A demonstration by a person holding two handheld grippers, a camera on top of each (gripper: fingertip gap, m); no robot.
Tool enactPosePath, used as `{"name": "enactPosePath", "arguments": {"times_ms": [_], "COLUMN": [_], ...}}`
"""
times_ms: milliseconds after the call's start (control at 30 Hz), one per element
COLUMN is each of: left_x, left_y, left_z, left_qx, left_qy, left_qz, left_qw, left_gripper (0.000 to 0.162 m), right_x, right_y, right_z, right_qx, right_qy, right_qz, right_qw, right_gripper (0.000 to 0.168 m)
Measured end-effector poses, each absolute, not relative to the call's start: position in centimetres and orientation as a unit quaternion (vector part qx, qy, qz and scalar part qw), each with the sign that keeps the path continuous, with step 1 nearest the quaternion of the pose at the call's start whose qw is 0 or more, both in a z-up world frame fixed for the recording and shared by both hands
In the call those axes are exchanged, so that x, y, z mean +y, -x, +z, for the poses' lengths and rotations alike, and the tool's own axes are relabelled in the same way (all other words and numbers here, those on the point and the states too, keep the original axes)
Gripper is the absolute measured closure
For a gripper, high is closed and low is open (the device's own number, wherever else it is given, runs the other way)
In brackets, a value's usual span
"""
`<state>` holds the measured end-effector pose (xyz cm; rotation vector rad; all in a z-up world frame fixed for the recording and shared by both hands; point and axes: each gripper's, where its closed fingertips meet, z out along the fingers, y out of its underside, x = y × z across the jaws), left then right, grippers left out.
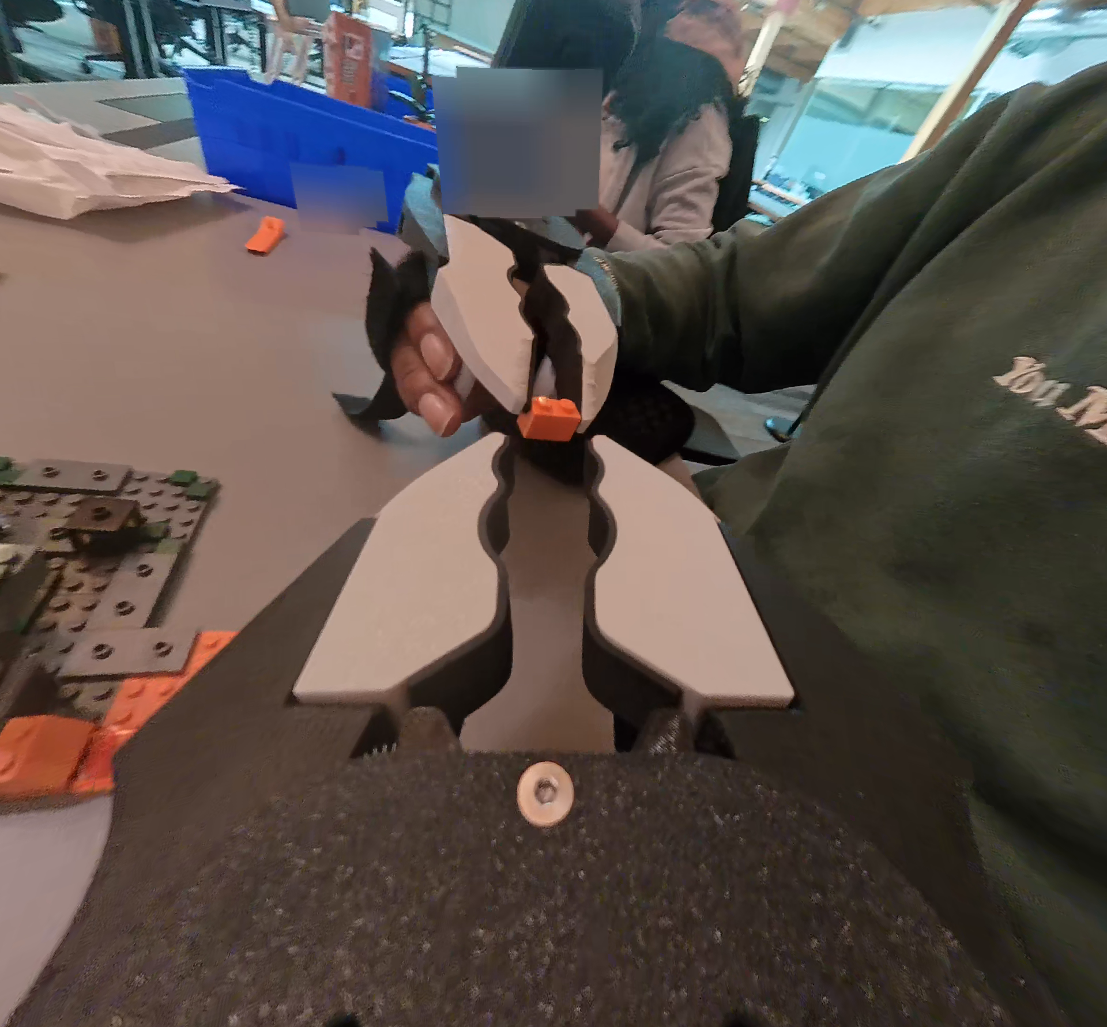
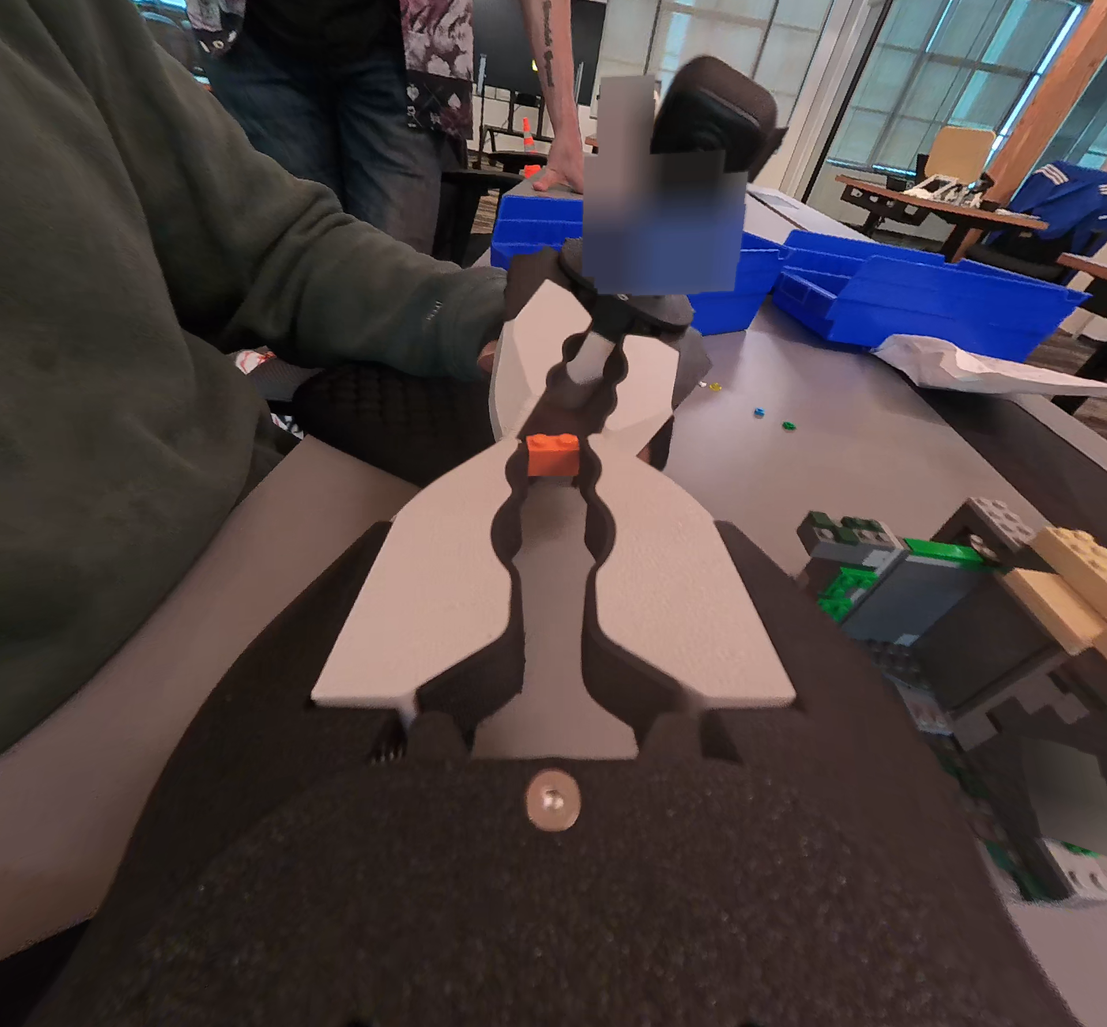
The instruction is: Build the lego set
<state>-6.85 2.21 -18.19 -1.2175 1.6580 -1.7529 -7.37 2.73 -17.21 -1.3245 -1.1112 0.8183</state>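
Grey tabletop (image 2: 838, 459) in an open office, blue bins (image 2: 934, 303) at its far side. We hold both tools up off it, tip to tip, an orange brick (image 2: 552, 454) between them. Our right tool (image 2: 548, 462) pinches the brick at its fingertips. Our left tool (image 1: 548, 450) is partly spread, tips just beside the brick, not gripping. The half-built set (image 2: 934, 609) sits just right of the right tool. We judge this a hand-over or regrip; next, one tool must release cleanly, then carry the brick to the set.
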Motion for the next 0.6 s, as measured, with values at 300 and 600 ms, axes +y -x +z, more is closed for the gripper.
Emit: {"name": "enactPosePath", "arguments": {"times_ms": [300, 600], "left_x": [1.6, 2.5], "left_y": [7.1, 6.4], "left_z": [-17.7, -19.7], "left_qx": [0.583, 0.591], "left_qy": [0.429, 0.483], "left_qz": [-0.666, -0.625], "left_qw": [0.179, 0.165], "left_gripper": [0.144, 0.144], "right_x": [2.0, 2.9], "right_y": [8.1, 7.3], "right_z": [-17.3, -19.4], "right_qx": [-0.500, -0.548], "right_qy": [0.554, 0.599], "right_qz": [0.333, 0.238], "right_qw": [0.577, 0.532], "right_gripper": [0.152, 0.152]}}
